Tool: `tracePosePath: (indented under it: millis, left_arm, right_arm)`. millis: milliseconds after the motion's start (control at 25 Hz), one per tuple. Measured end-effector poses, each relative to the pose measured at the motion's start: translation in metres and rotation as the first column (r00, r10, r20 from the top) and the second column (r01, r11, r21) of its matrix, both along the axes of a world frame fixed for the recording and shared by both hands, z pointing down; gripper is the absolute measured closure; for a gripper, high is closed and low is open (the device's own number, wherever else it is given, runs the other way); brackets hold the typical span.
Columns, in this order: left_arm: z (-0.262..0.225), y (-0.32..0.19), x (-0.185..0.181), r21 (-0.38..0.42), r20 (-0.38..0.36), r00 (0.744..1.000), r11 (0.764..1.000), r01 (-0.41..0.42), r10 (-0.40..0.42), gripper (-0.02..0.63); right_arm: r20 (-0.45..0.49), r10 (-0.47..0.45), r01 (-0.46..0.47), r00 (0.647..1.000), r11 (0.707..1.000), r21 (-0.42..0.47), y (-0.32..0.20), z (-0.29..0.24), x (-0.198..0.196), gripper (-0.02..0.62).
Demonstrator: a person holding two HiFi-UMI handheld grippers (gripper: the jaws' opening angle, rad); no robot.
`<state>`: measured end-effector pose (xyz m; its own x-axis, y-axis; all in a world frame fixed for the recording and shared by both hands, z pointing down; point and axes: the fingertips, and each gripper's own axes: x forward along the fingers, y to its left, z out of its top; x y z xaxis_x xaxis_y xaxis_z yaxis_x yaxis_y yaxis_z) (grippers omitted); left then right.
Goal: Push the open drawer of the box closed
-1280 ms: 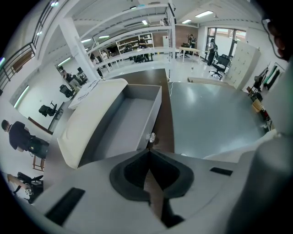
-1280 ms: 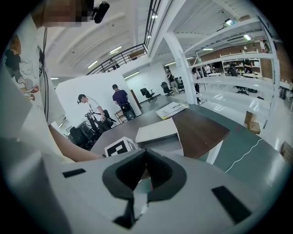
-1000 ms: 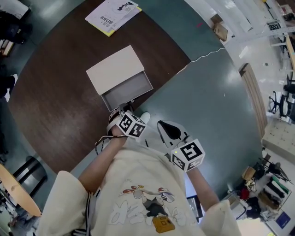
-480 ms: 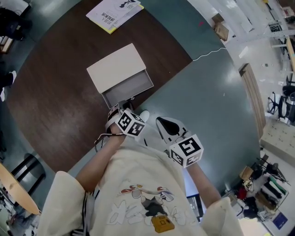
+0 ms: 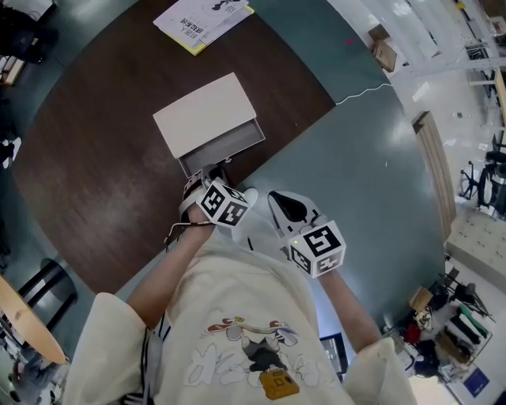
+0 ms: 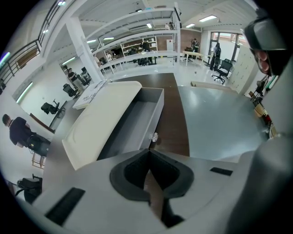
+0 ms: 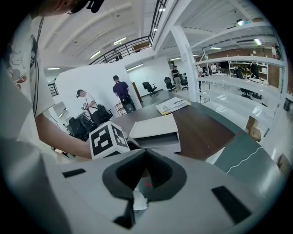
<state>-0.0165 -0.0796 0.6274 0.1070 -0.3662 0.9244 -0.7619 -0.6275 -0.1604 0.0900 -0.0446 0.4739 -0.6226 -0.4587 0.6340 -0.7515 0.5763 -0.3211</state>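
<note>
Not closed yet: the drawer point(image 5: 225, 148) sticks out of the white box point(image 5: 207, 113), upper-left of centre on the brown table point(image 5: 95, 158). The left gripper point(image 5: 212, 171) sits right by the drawer's knob point(image 6: 154, 136), jaws pinched together on nothing. The right gripper point(image 5: 278, 204) is lower right, same deal. I'd say the whole push is left. Count: one box, one drawer, one booklet point(image 5: 204, 17), two grippers.

Two grippers, the left gripper point(image 5: 210, 171) and the right gripper point(image 5: 278, 202); one box point(image 5: 207, 115) with one drawer point(image 5: 227, 149) just ahead of the left; one booklet point(image 5: 204, 20) beyond.
</note>
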Motion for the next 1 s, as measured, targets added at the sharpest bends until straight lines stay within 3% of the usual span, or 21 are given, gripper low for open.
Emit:
tracePosePath:
  millis: [1000]
  left_arm:
    - [0.014, -0.038, -0.025, 0.0, 0.005, 0.998, 0.998, 0.063, -0.063, 0.6]
  right_arm:
    - [-0.027, -0.022, 0.022, 0.999, 1.0, -0.007, -0.046, 0.027, -0.029, 0.588]
